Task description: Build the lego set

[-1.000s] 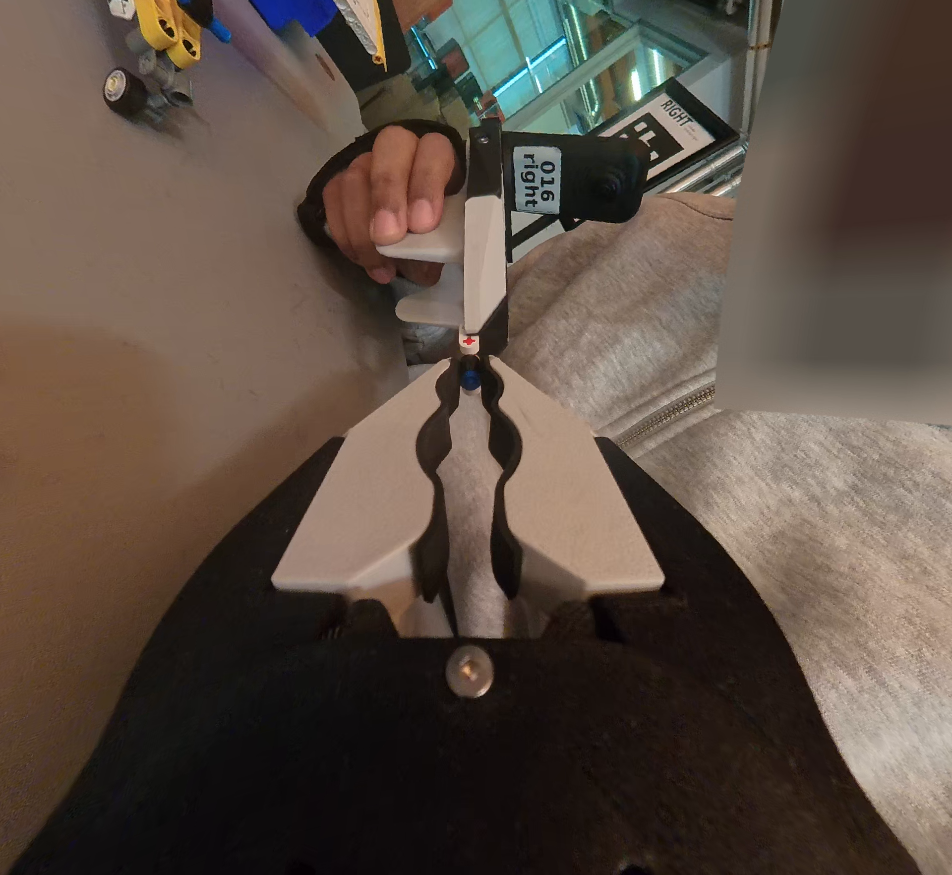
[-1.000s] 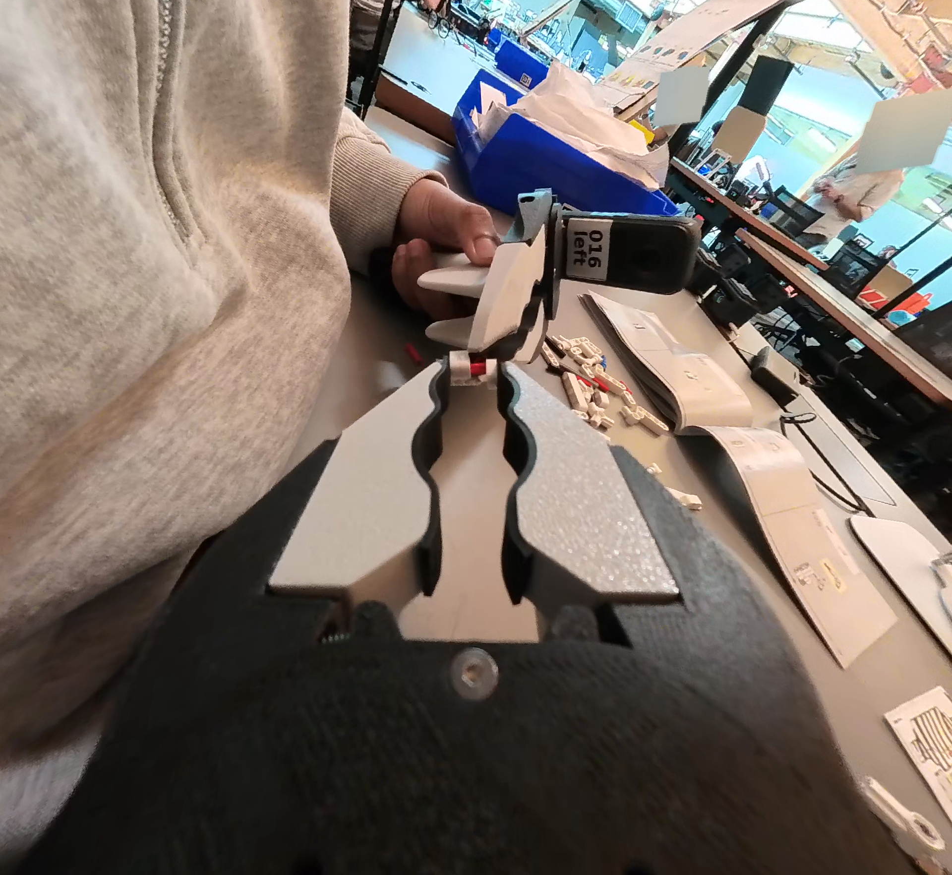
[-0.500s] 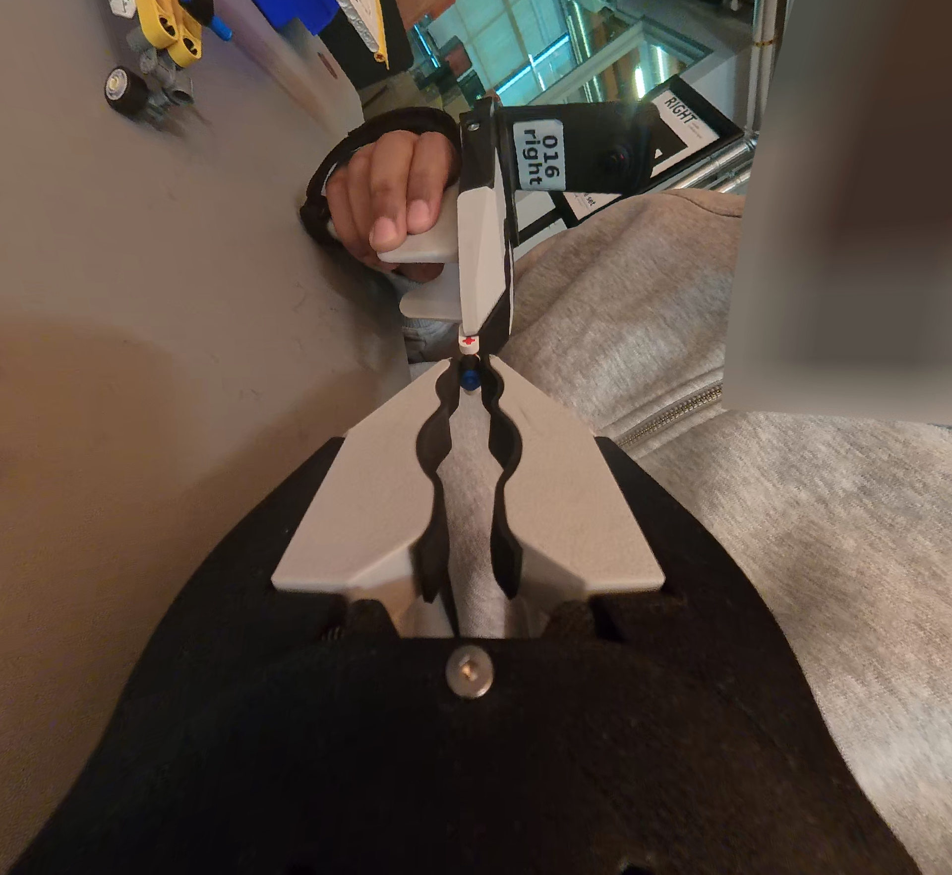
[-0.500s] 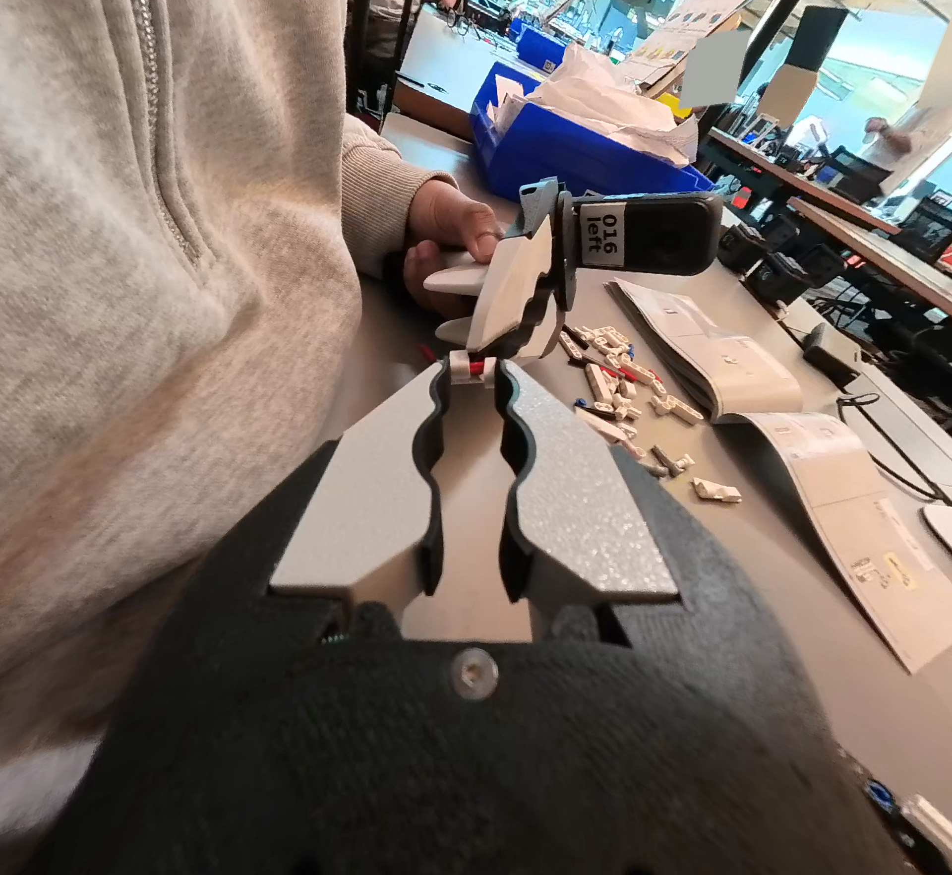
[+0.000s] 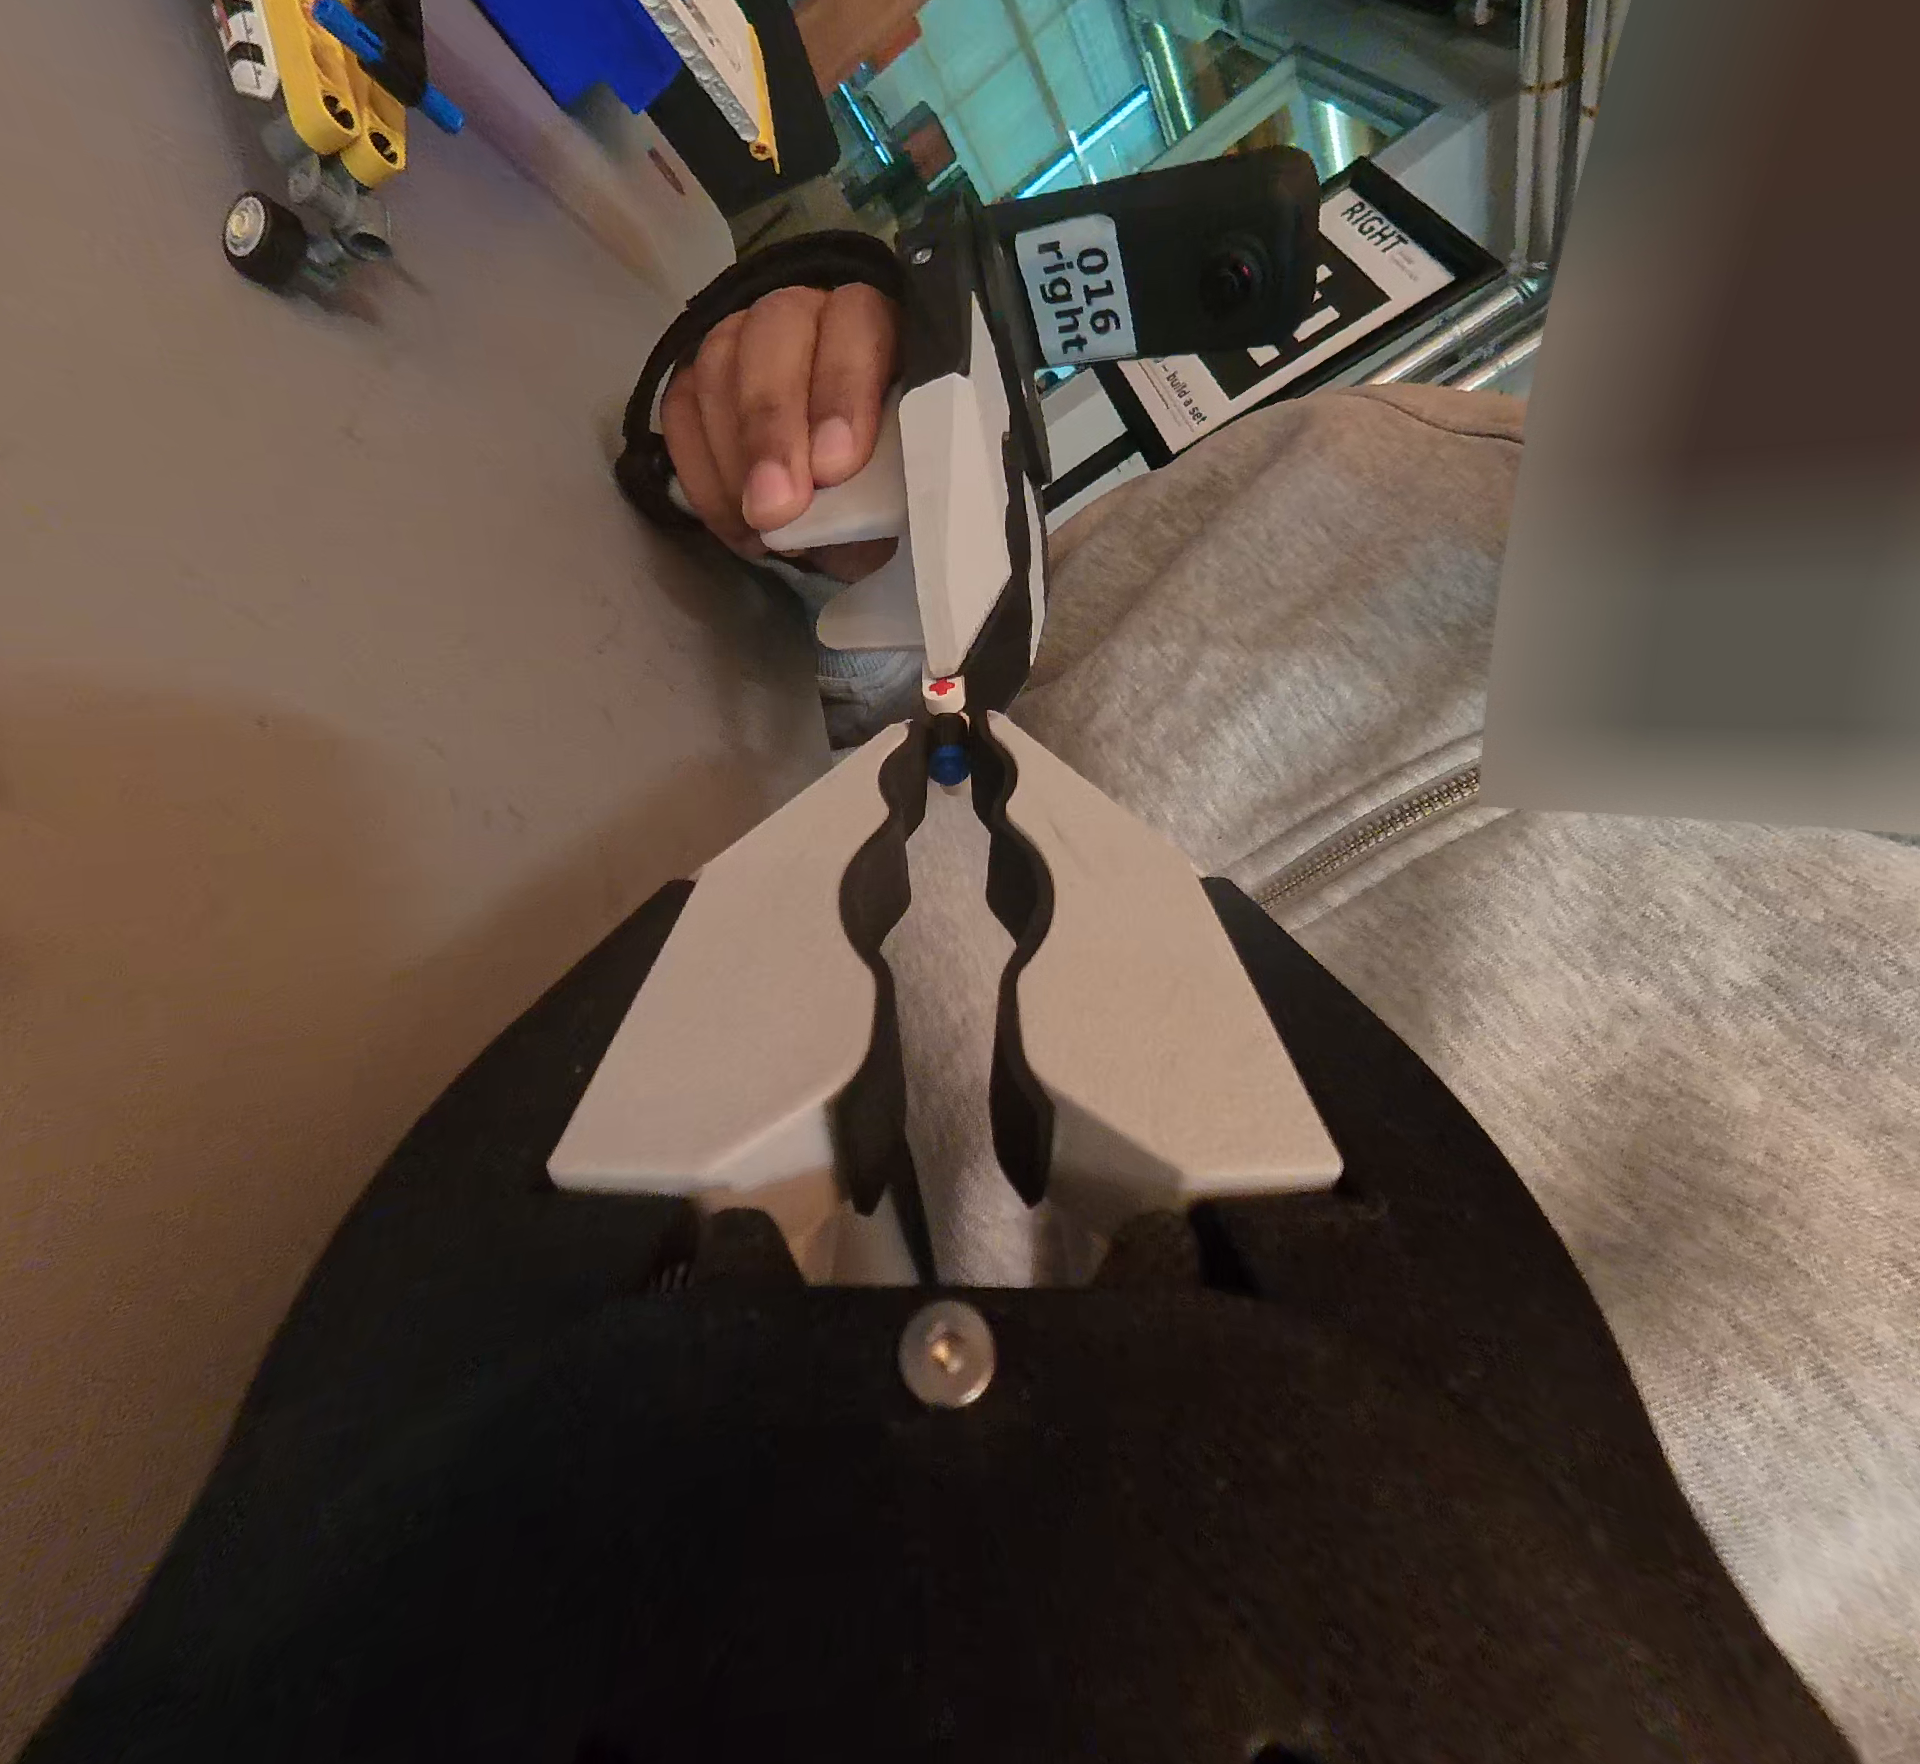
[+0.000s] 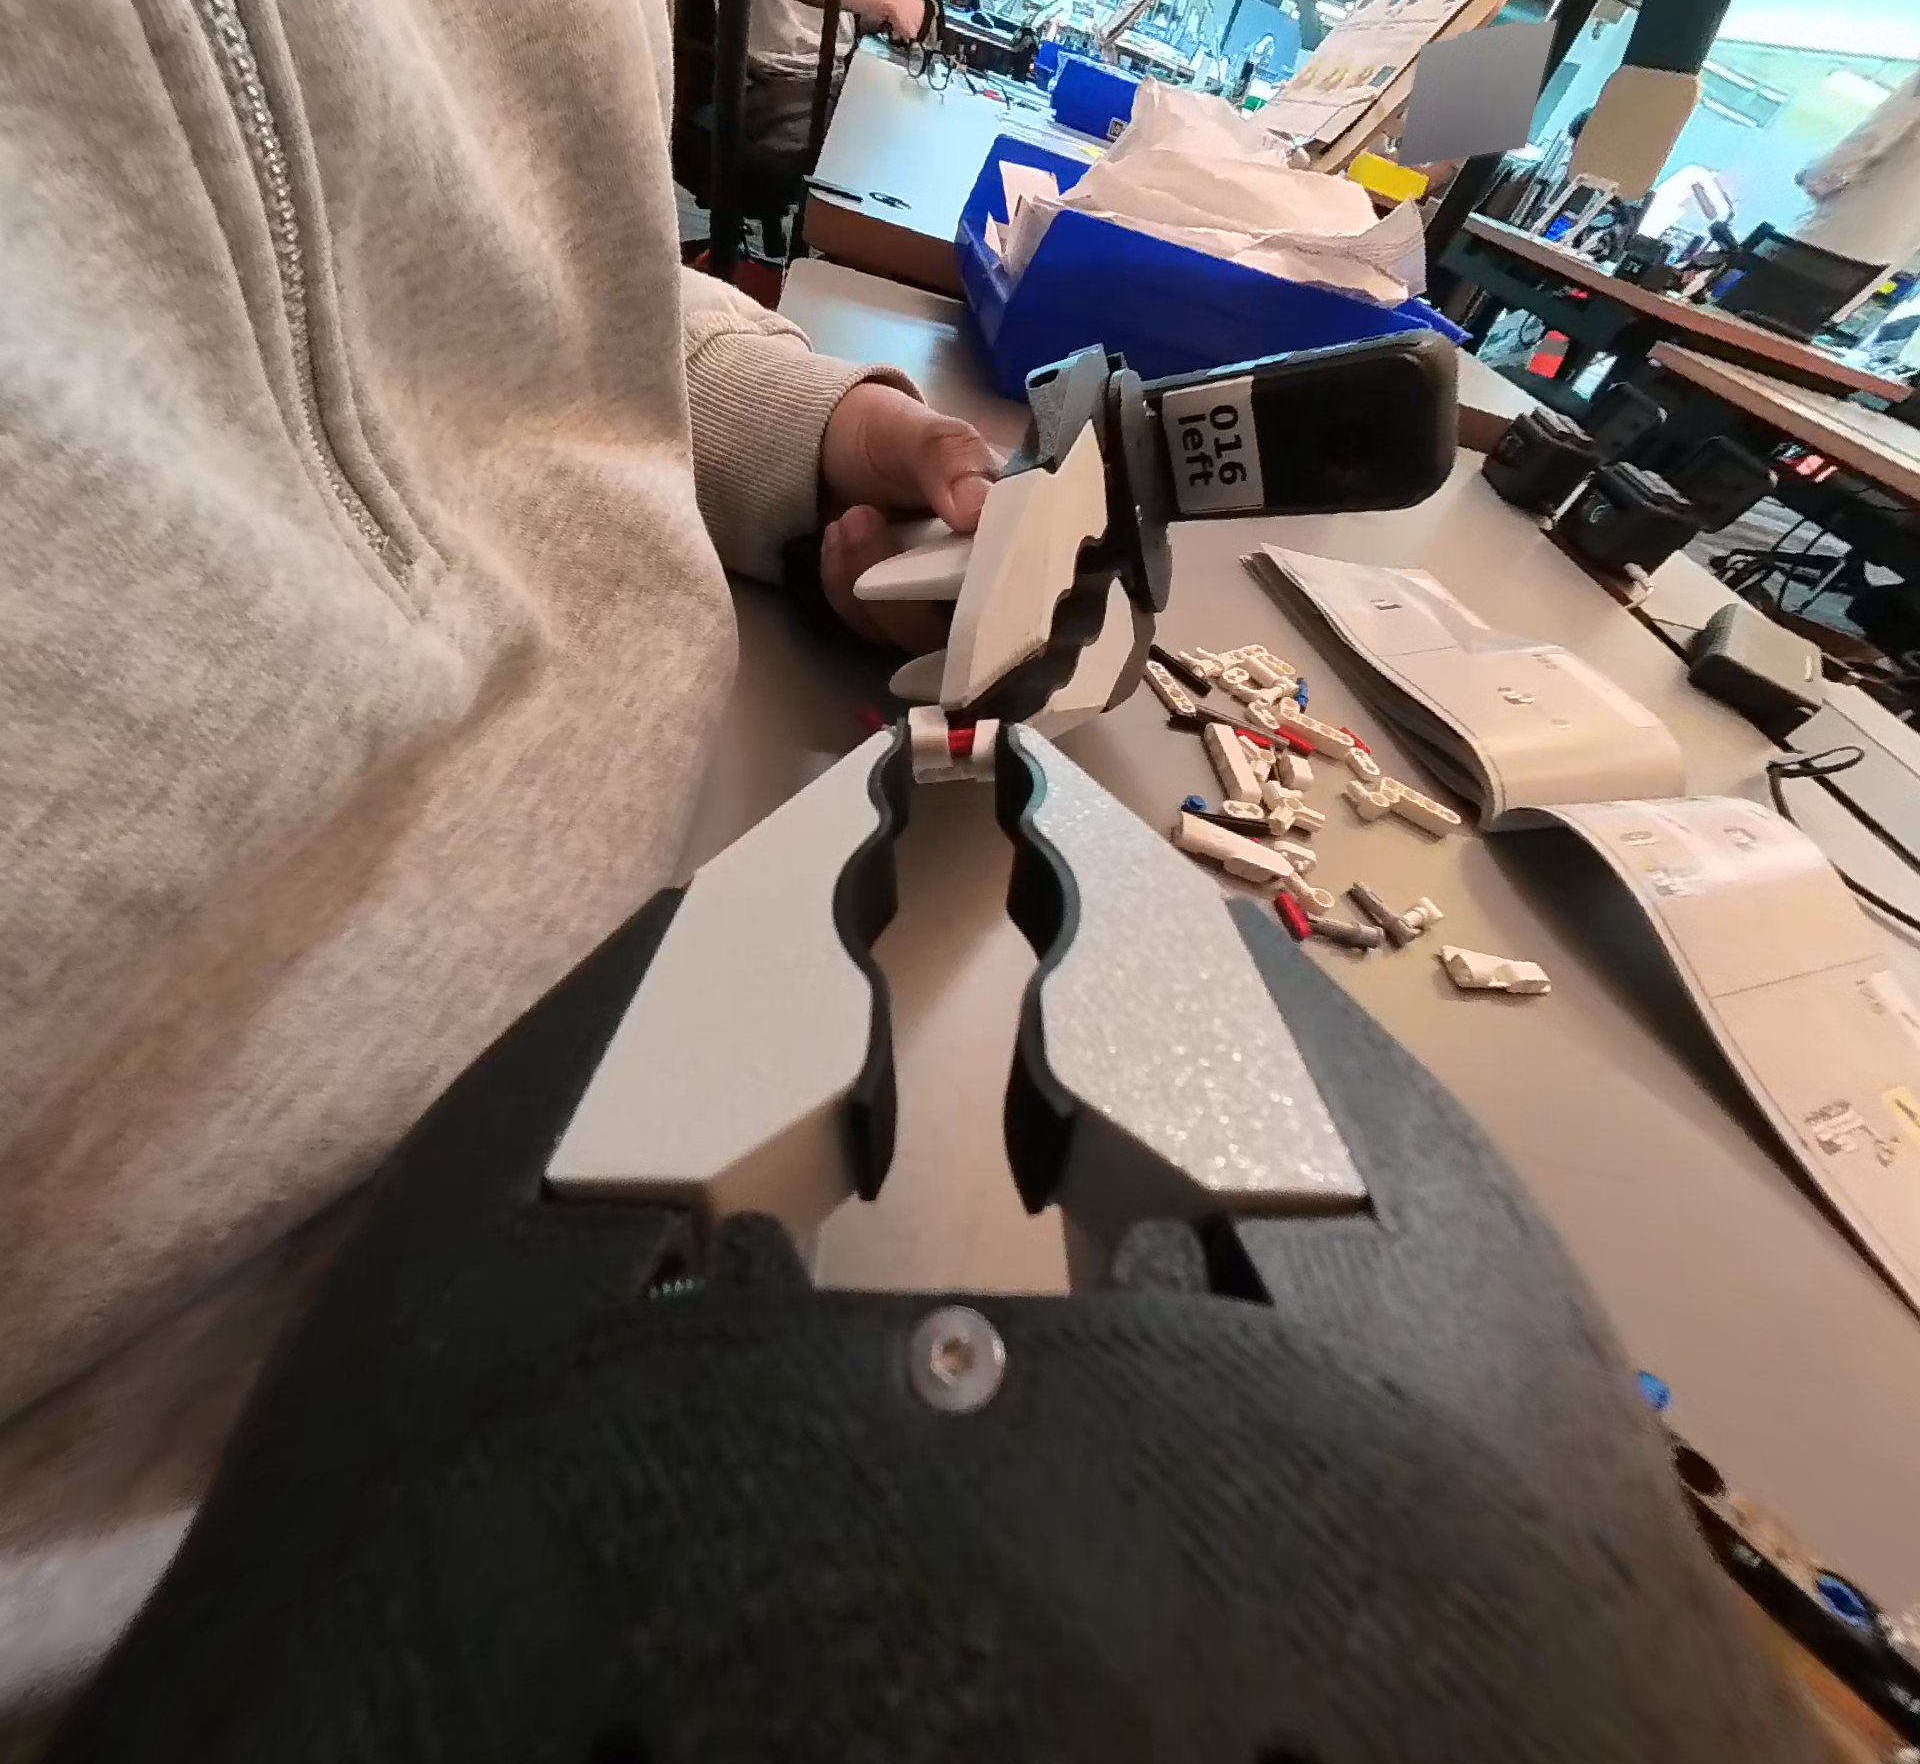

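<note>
My left gripper is shut on a small blue and black pin at its fingertips. My right gripper is shut on a small white piece with a red axle through it. The two grippers meet tip to tip above the grey table, close to the person's grey sweatshirt. In the left wrist view the white piece sits right at the pin's end, held by the other gripper. In the right wrist view the other gripper comes down onto the white piece.
A partly built yellow, black and white model with a small wheel lies at the far left. Several loose white, red and black pieces lie on the table, beside open instruction booklets. A blue bin with paper stands behind. Less than 4 cm separates the two grippers' tips.
The right wrist view has swung, bringing more of the loose pieces and booklets into view. The two grippers stay tip to tip; their holds have not changed.
</note>
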Motion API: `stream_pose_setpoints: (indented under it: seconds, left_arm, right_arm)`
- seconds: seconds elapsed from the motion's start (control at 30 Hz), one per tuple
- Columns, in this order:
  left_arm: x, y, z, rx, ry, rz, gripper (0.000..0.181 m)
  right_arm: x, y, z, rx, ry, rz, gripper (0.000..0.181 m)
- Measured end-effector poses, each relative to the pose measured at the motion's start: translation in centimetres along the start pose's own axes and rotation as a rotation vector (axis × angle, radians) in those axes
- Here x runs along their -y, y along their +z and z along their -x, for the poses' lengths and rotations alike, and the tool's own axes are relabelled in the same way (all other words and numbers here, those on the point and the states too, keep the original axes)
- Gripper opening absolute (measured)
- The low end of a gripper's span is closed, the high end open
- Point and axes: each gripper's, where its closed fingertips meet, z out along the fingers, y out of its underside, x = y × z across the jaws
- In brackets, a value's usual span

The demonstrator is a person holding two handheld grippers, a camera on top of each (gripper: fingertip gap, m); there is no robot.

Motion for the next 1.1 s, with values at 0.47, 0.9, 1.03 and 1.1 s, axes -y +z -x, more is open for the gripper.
stream_pose_setpoints:
  seconds: [0.47,0.9,1.03,1.1]
  left_arm:
    - [0.0,0.0,0.1,0.003,-0.004,0.001,0.006]
    - [1.5,-0.7,0.3,0.063,0.077,-0.096,0.009]
    - [1.5,-0.6,0.2,0.047,0.069,-0.101,0.028]
    - [1.2,-0.1,-0.3,-0.011,0.029,-0.082,0.03]
  right_arm:
    - [-0.3,0.2,0.0,0.013,0.009,0.006,0.014]
    - [0.0,-0.2,-1.5,-0.06,0.058,-0.017,0.002]
    - [0.8,-1.1,-2.3,-0.08,0.098,-0.089,0.002]
    - [0.7,-1.0,-2.0,-0.083,0.073,-0.074,0.002]
